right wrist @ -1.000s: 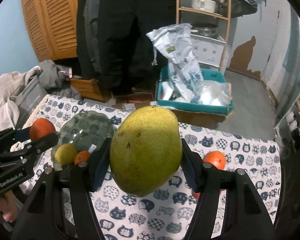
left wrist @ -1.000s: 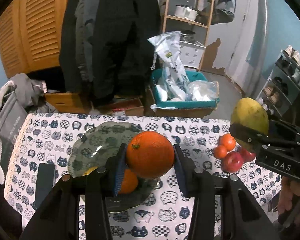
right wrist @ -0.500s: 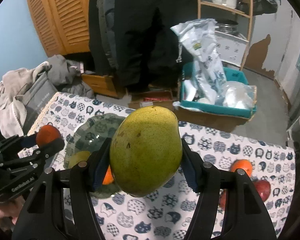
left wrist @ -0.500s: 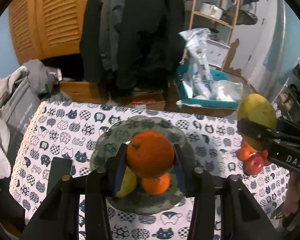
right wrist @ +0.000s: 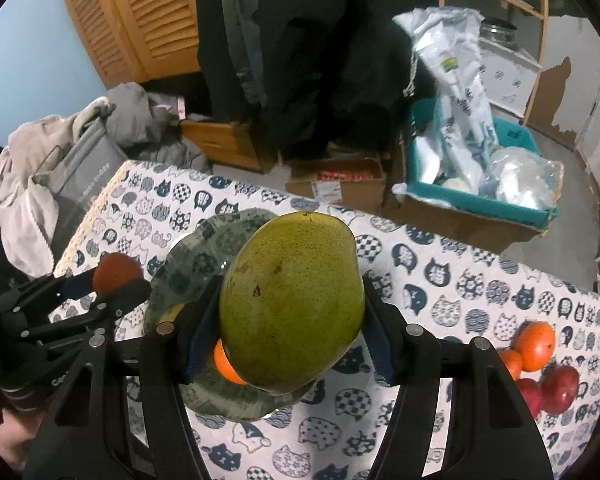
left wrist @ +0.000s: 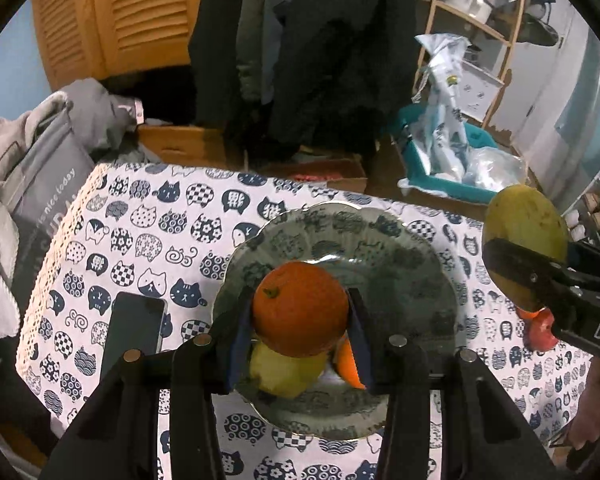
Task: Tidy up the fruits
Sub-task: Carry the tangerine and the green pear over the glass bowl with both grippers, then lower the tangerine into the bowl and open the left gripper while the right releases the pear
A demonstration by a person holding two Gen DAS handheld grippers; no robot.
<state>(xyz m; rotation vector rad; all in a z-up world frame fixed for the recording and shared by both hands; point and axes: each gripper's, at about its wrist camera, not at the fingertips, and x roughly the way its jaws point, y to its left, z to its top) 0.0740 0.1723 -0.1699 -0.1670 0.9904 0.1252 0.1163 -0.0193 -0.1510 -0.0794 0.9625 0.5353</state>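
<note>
My left gripper (left wrist: 300,312) is shut on a large orange (left wrist: 300,308) and holds it above the green patterned plate (left wrist: 400,256). A yellow lemon (left wrist: 284,372) and a small orange (left wrist: 346,364) lie on the plate under it. My right gripper (right wrist: 292,304) is shut on a big green mango (right wrist: 292,300), held over the plate's right side (right wrist: 204,248). The mango also shows at the right of the left wrist view (left wrist: 524,236). The left gripper with its orange (right wrist: 114,268) shows at the left of the right wrist view.
Two oranges (right wrist: 534,344) and red apples (right wrist: 556,388) lie on the cat-print tablecloth (right wrist: 460,276) at the right. A black phone (left wrist: 134,328) lies left of the plate. Beyond the table's far edge are boxes, a teal bin (right wrist: 516,208) and hanging coats.
Both grippers have moved left with their fruit. The plate now sits under the left gripper's orange, and the mango has come over the plate.
</note>
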